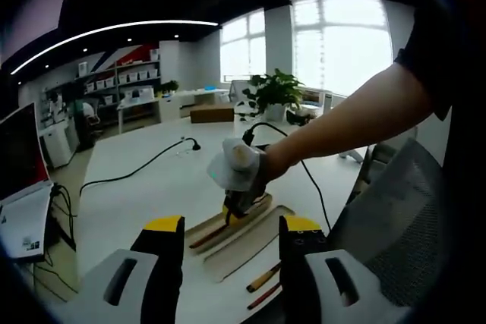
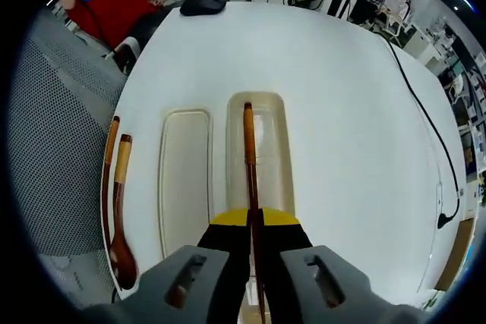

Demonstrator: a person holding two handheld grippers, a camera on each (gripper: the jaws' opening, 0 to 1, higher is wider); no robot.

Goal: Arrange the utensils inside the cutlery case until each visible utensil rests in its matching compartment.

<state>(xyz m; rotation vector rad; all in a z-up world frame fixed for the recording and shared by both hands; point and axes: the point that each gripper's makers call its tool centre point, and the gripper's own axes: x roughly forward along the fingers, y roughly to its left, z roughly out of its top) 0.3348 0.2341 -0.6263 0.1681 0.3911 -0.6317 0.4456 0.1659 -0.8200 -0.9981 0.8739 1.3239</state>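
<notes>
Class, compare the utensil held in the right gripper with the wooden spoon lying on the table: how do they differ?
The held utensil is clamped in the right gripper over the case compartment; the wooden spoon lies free on the table, outside the case. The held utensil looks thinner; the spoon ends in a broad bowl. Both are long, brown.

Probably an open-plan office: white bench (image 1: 152,180), shelving (image 1: 125,85), potted plant (image 1: 275,90), mesh chair (image 1: 402,210), large windows (image 1: 342,36).

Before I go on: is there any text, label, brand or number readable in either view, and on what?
None can be read.
White box at the table edge, left gripper view: dark marks, too small and blurred.
Boxes on the far shelves: blurred, no text legible.
Cutlery case, wooden spoon and the chopstick held by the right hand-held gripper: no markings seen.
</notes>
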